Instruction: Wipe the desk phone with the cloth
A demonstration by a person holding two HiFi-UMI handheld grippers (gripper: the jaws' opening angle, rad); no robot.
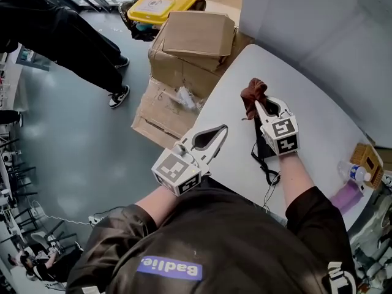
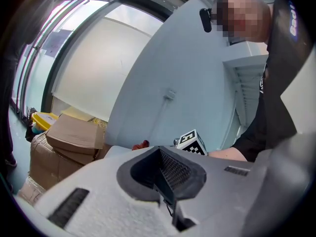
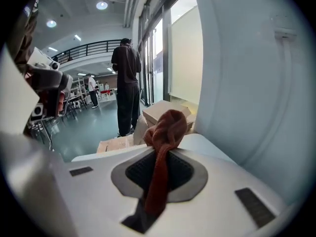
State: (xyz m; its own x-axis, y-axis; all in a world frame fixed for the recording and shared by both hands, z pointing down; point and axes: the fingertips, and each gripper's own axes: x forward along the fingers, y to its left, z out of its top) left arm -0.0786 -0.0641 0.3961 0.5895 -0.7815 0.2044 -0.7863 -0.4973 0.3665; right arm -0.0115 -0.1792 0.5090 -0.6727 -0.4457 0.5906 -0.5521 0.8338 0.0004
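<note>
The rust-brown cloth is bunched above the white table, and my right gripper is shut on it. In the right gripper view the cloth hangs as a strip pinched between the closed jaws of the right gripper. The black desk phone lies mostly hidden beneath that gripper, its cord looping toward me. My left gripper hovers over the table's near left edge, shut and holding nothing. In its own view the left gripper faces the wall.
Stacked cardboard boxes and a yellow bin stand on the floor beyond the table's left edge. A person stands on the floor at left. A bottle, a small woven box and a purple object sit at the table's right end.
</note>
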